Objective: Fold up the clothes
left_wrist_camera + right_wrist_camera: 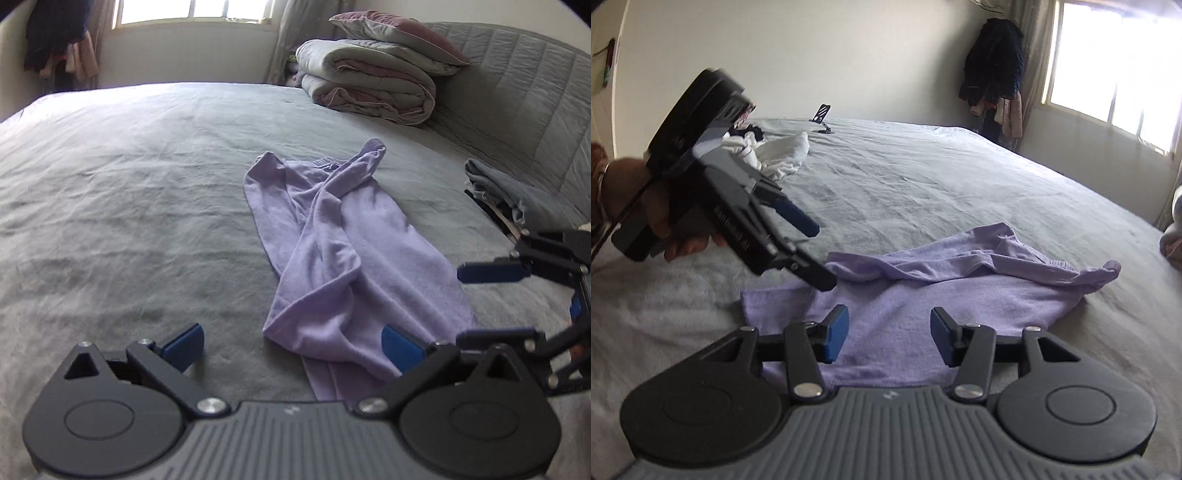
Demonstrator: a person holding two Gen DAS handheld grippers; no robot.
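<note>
Your left gripper (293,345) and right gripper (889,338) are both spread wide, holding nothing. The lilac top (343,258) lies crumpled on the grey bed (129,184).

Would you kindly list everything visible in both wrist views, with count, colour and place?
garment: one, lilac, crumpled mid-bed
bed: one, grey cover, underneath everything
folded quilts: one stack, white and mauve, far corner by headboard
pillow: one, mauve, atop the quilts
grey clothes: one pile, beside headboard
white clothes: one heap, far bed edge
hanging clothes: dark bunch, beside window
left gripper: open, above garment hem
right gripper: open, over garment
hand: holding left gripper
</note>
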